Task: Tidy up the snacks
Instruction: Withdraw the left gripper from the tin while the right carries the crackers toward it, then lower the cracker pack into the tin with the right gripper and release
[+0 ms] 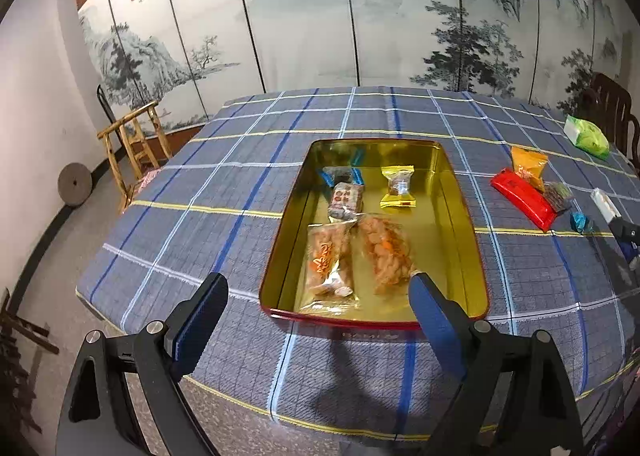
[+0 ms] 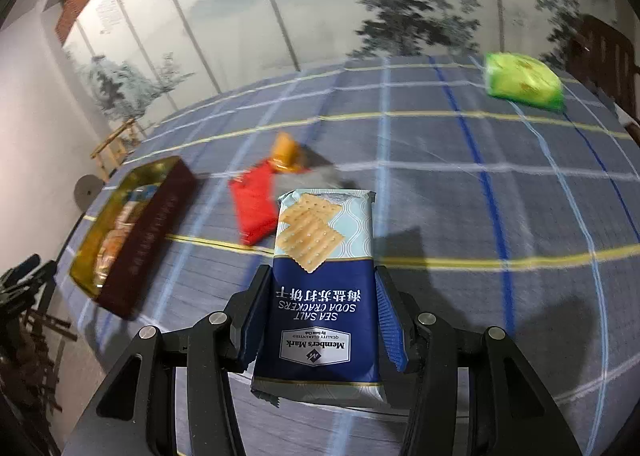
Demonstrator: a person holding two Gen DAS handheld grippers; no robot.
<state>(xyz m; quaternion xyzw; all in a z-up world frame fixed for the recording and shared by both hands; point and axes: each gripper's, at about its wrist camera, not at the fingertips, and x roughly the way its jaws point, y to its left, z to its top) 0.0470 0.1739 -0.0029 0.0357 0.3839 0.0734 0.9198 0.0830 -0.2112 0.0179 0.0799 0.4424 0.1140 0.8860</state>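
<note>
A gold tin with a red rim point(image 1: 460, 215) sits mid-table and holds several wrapped snacks, among them two orange packs point(image 1: 332, 260) and a yellow candy point(image 1: 398, 187). My left gripper point(image 1: 316, 296) is open and empty, hovering over the tin's near edge. My right gripper point(image 2: 322, 284) is shut on a blue soda cracker pack point(image 2: 324, 276), held above the table to the right of the tin point(image 2: 148, 232). That pack and gripper show at the far right of the left wrist view point(image 1: 608, 207).
On the plaid cloth right of the tin lie a red pack point(image 1: 524, 199), an orange pack point(image 1: 528, 167), a small dark pack point(image 1: 560, 195), a teal candy point(image 1: 580, 221) and a green pack point(image 1: 588, 135). Wooden chairs point(image 1: 136, 143) stand at the table's sides.
</note>
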